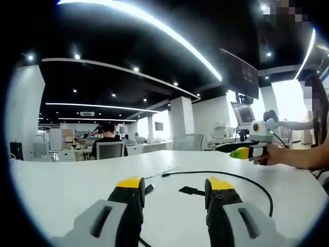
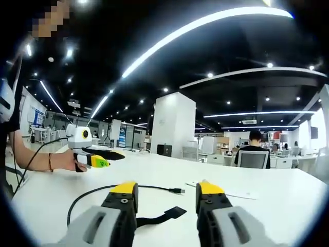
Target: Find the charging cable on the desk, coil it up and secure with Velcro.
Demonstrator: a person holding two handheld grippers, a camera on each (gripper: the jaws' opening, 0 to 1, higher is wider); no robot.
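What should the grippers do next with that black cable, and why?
Probably lower the left gripper toward the black cable and pinch it near its plug end. The cable lies loose and uncoiled on the white desk, both grippers are open and hold nothing, and the Velcro strap waits beside it.

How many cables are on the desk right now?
1. The black cable curves across the white desk ahead of the left gripper; the right gripper view shows it too, plug end out. A black Velcro strap lies beside it. Others may be hidden.
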